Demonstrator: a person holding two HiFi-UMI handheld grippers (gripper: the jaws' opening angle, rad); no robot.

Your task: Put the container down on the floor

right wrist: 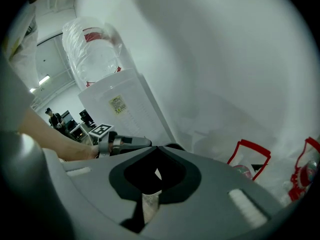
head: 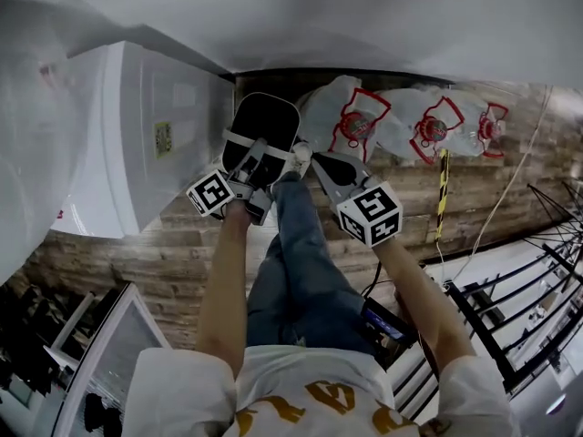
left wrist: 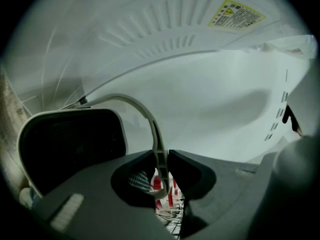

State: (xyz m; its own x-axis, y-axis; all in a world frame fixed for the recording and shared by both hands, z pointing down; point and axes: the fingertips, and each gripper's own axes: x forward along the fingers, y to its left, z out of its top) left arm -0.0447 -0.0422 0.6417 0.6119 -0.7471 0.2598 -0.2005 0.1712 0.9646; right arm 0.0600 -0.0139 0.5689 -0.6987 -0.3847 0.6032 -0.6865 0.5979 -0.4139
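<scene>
The container is a dark bin with a pale rim and a curved pale handle. My left gripper is shut on that handle, and in the left gripper view the strap runs down between the closed jaws with the dark container body to the left. Whether its base touches the wooden floor is hidden. My right gripper hovers just right of the container, shut with nothing in it. In the right gripper view the left gripper shows beyond the closed jaws.
A white water dispenser stands close on the left, its bagged bottle on top. Bagged water bottles with red print lie against the wall ahead. My jeans leg reaches toward the container. A yellow-black pole and wire racks are on the right.
</scene>
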